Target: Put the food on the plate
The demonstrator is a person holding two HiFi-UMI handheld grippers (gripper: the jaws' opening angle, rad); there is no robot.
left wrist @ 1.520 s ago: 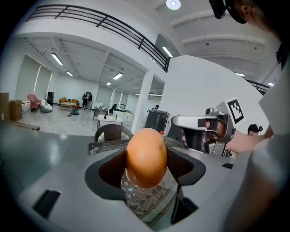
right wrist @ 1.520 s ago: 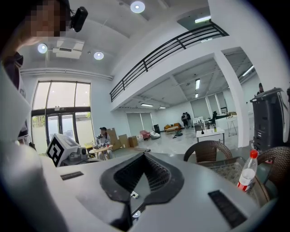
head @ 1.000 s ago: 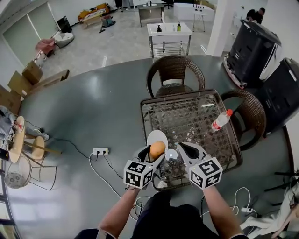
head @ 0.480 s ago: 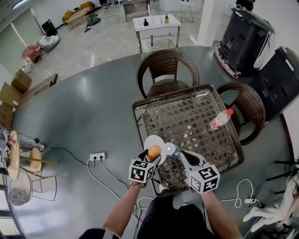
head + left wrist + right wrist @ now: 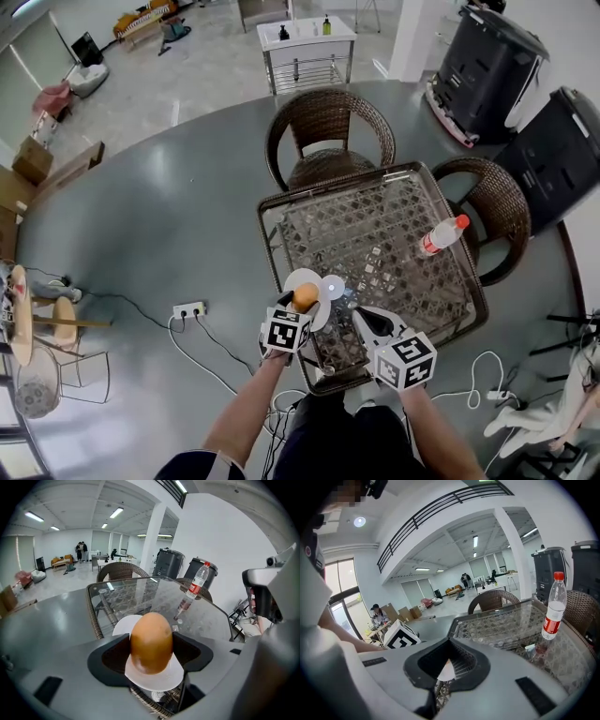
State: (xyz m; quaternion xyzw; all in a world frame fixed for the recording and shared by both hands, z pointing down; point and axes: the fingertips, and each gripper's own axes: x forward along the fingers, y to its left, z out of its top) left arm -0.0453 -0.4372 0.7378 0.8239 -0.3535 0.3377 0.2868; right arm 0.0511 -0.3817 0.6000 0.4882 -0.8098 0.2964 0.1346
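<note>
Glass table, white plate, orange food just above, tight within left hand-held gripper.

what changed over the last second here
The left gripper, shut on the brown egg-shaped food, moved forward from the table's near edge, so the food is now over the middle of the white plate rather than at its near rim. Nothing was let go. The right gripper stayed open and empty beside it; the plate and the water bottle did not move.
</note>
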